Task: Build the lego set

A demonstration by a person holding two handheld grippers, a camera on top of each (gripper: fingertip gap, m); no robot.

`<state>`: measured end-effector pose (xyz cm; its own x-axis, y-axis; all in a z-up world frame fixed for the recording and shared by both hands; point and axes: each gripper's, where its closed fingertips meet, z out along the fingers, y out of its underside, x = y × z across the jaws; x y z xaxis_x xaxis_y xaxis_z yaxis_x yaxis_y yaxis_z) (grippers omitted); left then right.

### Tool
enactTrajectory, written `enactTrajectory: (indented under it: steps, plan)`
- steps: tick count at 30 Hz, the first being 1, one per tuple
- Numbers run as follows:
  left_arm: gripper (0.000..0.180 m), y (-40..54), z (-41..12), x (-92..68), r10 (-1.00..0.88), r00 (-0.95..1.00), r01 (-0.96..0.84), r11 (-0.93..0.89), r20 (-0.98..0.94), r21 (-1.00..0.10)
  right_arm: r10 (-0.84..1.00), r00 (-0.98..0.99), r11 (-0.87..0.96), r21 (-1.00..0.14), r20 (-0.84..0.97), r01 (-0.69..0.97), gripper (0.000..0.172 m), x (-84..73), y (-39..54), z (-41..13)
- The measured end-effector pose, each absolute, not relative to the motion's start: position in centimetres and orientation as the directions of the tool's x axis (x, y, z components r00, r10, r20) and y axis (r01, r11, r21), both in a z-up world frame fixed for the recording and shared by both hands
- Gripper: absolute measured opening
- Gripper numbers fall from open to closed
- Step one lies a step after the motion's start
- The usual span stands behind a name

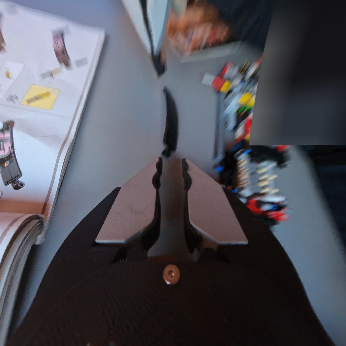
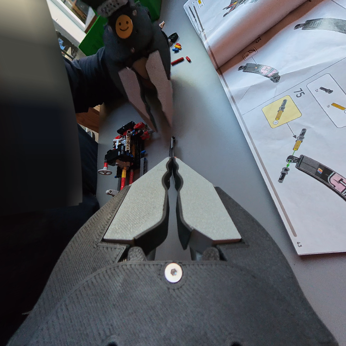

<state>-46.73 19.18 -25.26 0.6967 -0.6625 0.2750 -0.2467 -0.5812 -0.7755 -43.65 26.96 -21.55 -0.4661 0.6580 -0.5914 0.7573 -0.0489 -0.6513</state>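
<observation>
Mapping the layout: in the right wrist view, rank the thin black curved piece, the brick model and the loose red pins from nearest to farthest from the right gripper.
1. Thin black curved piece, in the right gripper's jaws.
2. Black-and-red brick model, left.
3. Loose red pins, far ahead.

Matt grey smooth tabletop [image 2: 215,149]; white paper instruction booklet [image 2: 280,56]; glossy plastic brick model, black and red [image 2: 123,149]; ridged matt black gripper housing [image 2: 168,309].

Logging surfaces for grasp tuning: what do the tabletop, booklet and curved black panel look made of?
Tabletop: smooth matte grey, probably laminate; soft even sheen.
Booklet: printed paper; stacked page edges, curling sheets.
Curved black panel: thin rigid plastic, likely; slim moulded shape, pinched edge-on in the right gripper.
</observation>
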Motion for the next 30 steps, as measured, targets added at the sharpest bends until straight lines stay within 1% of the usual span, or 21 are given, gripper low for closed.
enactTrajectory:
  steps: [2, 3, 5, 8, 10, 13, 17, 20, 24, 27, 30]
  plan:
    - [0.014, 19.5, -22.3, -46.7, -0.641, 0.679, -0.121, -0.579, 0.358, -0.806, 0.658, -0.466, -0.053, -0.654, -0.592, 0.755, 0.0, -43.6, 27.0, -21.5]
    - [0.012, 19.9, -21.3, -47.4, -0.613, 0.704, -0.091, -0.58, 0.36, -0.809, 0.656, -0.466, -0.058, -0.655, -0.594, 0.753, 0.0, -43.7, 27.1, -21.4]
    - [0.013, 20.9, -21.2, -50.1, -0.519, 0.818, -0.124, -0.58, 0.249, -0.805, 0.653, -0.464, -0.067, -0.656, -0.599, 0.752, 0.0, -43.8, 27.1, -21.3]
    - [0.015, 22.1, -22.9, -54.1, -0.372, 0.927, -0.208, -0.627, 0.054, -0.751, 0.647, -0.466, -0.071, -0.656, -0.603, 0.751, 0.0, -43.8, 27.0, -21.3]
    - [0.015, 23.1, -24.0, -55.6, -0.307, 0.951, -0.246, -0.652, -0.047, -0.717, 0.645, -0.469, -0.072, -0.659, -0.603, 0.749, 0.0, -43.8, 27.0, -21.2]
    - [0.015, 24.0, -25.8, -57.2, -0.268, 0.944, -0.327, -0.688, -0.191, -0.647, 0.642, -0.477, -0.074, -0.667, -0.6, 0.741, 0.0, -43.7, 26.8, -20.8]
    - [0.01, 24.4, -26.3, -60.0, -0.188, 0.928, -0.352, -0.726, -0.321, -0.591, 0.637, -0.48, -0.079, -0.671, -0.602, 0.737, 0.0, -43.6, 26.8, -20.6]
    - [0.0, 24.2, -26.1, -61.1, -0.154, 0.935, -0.324, -0.734, -0.318, -0.597, 0.635, -0.479, -0.078, -0.667, -0.606, 0.741, 0.0, -43.6, 26.8, -20.8]
    - [0.0, 23.9, -25.9, -61.5, -0.144, 0.955, -0.28, -0.732, -0.261, -0.622, 0.633, -0.474, -0.081, -0.661, -0.612, 0.746, 0.0, -43.6, 26.8, -21.0]
    - [0.001, 23.7, -25.9, -61.3, -0.154, 0.956, -0.282, -0.728, -0.252, -0.625, 0.634, -0.471, -0.08, -0.658, -0.613, 0.749, 0.0, -43.7, 26.8, -21.2]
    - [0.009, 23.5, -25.7, -60.5, -0.181, 0.954, -0.294, -0.724, -0.24, -0.624, 0.637, -0.468, -0.079, -0.656, -0.612, 0.751, 0.0, -43.8, 26.8, -21.4]
